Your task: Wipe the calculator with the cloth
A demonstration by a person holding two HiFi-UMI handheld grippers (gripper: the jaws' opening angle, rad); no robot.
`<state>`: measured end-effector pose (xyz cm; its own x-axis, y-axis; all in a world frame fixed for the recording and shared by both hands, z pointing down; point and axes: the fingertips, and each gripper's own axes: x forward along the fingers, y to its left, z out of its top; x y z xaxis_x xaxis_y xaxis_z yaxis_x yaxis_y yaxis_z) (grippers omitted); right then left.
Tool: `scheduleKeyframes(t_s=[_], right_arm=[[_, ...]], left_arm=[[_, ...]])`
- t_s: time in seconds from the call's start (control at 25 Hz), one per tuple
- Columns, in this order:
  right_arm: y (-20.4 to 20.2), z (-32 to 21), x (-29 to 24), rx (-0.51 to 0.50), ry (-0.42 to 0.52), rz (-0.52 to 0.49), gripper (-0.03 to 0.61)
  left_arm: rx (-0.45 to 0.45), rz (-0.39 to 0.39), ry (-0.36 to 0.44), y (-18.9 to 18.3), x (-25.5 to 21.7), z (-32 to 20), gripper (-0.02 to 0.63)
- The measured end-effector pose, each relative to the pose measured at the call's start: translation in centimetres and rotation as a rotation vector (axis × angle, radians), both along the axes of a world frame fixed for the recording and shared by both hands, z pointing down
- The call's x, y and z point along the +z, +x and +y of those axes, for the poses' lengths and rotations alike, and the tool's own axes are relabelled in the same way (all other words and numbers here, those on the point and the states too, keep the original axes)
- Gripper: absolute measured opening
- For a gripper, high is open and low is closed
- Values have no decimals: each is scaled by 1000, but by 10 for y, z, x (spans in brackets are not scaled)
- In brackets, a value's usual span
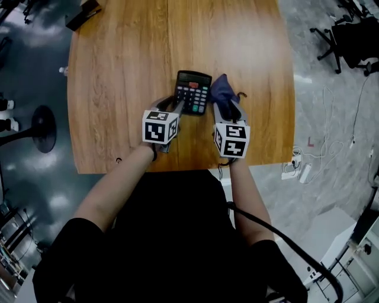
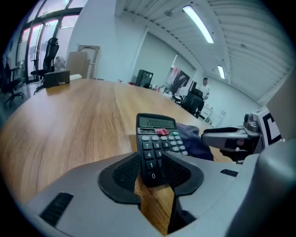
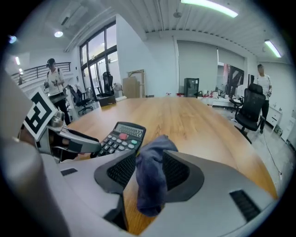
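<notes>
A black calculator (image 1: 193,92) with grey keys lies on the wooden table (image 1: 118,71), display end away from me. My left gripper (image 1: 176,110) is at its near left corner. In the left gripper view the calculator's near end (image 2: 155,152) sits between the jaws, which stand apart around it. A dark blue cloth (image 1: 222,89) lies bunched just right of the calculator. My right gripper (image 1: 228,110) has the cloth (image 3: 150,178) hanging loosely between its spread jaws. Each gripper shows in the other's view: the right gripper (image 2: 231,139) and the left gripper (image 3: 69,141).
The table's near edge (image 1: 177,168) is just behind both grippers. A black object (image 1: 83,13) lies at the far left corner. On the floor are a power strip with cables (image 1: 299,170) to the right, an office chair (image 1: 349,35), and a round stand base (image 1: 44,127) to the left.
</notes>
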<state>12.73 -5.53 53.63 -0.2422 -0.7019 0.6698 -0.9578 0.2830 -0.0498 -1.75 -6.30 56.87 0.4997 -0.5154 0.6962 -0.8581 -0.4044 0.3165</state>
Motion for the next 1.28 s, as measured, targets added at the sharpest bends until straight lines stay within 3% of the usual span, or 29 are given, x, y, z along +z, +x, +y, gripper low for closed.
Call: scheduleKeyframes(t_s=[0.24, 0.32, 0.44, 0.56, 0.64, 0.72, 0.92, 1.28], right_arm=[[5, -2, -73, 7, 181, -1, 138], [1, -3, -102, 7, 259, 10, 122], [-9, -5, -152, 6, 390, 10, 27], [-27, -8, -190, -20, 505, 0, 15], [-40, -7, -205, -35, 545, -15, 15], [-49, -3, -215, -50, 565, -40, 15], [-51, 4, -220, -76, 568, -91, 15], [-42, 5, -209, -137, 572, -139, 15]], left_arm=[[27, 36, 210, 9, -63, -15, 143], [27, 61, 335, 13, -102, -21, 131], [80, 79, 554, 26, -170, -21, 22], [187, 90, 756, 43, -226, -11, 8], [199, 106, 841, 47, -248, -3, 8], [160, 140, 859, 47, -259, 2, 7], [58, 181, 806, 42, -262, 8, 6], [13, 107, 809, 47, -245, 8, 8]])
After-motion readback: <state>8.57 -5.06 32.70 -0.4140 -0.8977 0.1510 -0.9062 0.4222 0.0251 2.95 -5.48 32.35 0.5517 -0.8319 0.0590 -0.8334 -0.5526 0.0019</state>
